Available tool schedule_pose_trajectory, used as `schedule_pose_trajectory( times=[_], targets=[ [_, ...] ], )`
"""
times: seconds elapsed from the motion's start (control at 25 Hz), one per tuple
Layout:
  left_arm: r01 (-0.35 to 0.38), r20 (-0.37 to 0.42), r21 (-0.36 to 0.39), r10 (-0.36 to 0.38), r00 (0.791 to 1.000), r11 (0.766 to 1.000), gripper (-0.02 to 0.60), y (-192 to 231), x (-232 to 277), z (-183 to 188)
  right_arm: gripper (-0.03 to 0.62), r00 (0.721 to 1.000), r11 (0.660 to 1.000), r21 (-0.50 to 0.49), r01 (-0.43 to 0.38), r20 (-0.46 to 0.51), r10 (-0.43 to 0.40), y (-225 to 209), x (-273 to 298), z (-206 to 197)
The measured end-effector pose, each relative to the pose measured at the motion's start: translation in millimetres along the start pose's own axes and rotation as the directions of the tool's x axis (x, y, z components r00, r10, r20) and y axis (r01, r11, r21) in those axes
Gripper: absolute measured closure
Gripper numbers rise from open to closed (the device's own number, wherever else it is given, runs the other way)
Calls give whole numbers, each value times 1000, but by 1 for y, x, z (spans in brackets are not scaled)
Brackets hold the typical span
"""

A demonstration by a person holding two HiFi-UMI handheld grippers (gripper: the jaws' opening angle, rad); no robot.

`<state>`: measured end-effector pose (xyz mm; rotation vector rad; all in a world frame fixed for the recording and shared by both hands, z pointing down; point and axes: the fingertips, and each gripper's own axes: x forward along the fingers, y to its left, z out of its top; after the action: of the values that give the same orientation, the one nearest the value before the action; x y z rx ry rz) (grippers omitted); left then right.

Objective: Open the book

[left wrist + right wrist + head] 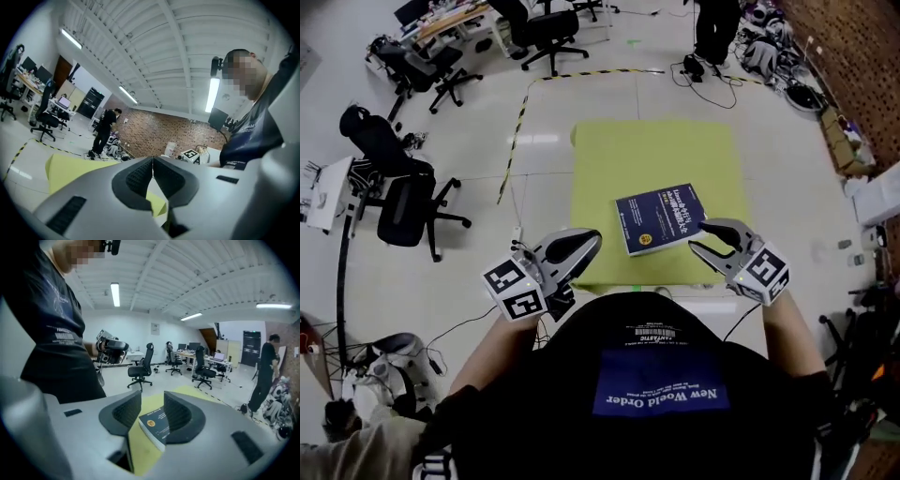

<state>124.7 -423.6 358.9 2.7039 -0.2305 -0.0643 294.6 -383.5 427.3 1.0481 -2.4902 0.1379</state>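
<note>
The right claw (152,397) has its jaws apart, and they press on nothing. In the gap between them a closed dark blue book (157,425) lies on the yellow tabletop (140,453). Behind stand office chairs (140,370).

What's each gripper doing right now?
Left gripper: shut, empty.
Right gripper: open, holding nothing; the closed book lies just ahead, not gripped.
</note>
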Motion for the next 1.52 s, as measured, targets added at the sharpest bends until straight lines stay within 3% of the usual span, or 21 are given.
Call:
schedule_pose_trajectory(
  times=[0.12,0.24,0.32,0.44,0.56,0.8,0.88,1.0,1.12,1.32,1.52],
  targets=[
    [-79,24,-31,80,997,996,571,2,27,1,458,990,990,-61,-130,-68,126,-22,9,-22],
    [-163,5,-72,164,986,984,571,-1,39,-9,407,950,951,-84,-299,-117,288,-17,27,-50],
    [-184,-12,-80,184,983,980,571,3,51,-13,368,924,926,-117,-360,-179,337,-21,42,-71],
    [-179,-32,-90,176,984,980,571,24,59,-24,350,890,890,-208,-406,-313,333,-28,74,-109],
    [-161,-65,-150,153,986,976,571,46,57,-48,326,844,857,-257,-447,-439,308,-15,100,-153],
    [-91,-117,-203,68,991,975,571,80,58,-80,304,798,830,-327,-453,-563,214,-9,139,-215],
    [-76,-118,-217,51,992,973,571,85,60,-87,304,794,816,-364,-449,-581,178,-11,146,-227],
    [-63,-113,-236,38,993,970,571,89,59,-94,304,811,790,-436,-431,-571,128,-15,150,-235],
    [-70,-108,-252,43,993,965,571,90,53,-97,324,816,775,-454,-440,-562,135,-13,149,-235],
    [-86,-97,-256,62,993,963,571,90,47,-94,432,790,754,-438,-489,-589,170,-5,141,-233],
    [-91,-81,-255,73,994,963,571,89,43,-92,514,780,768,-403,-499,-596,194,-5,132,-219]
  ],
)
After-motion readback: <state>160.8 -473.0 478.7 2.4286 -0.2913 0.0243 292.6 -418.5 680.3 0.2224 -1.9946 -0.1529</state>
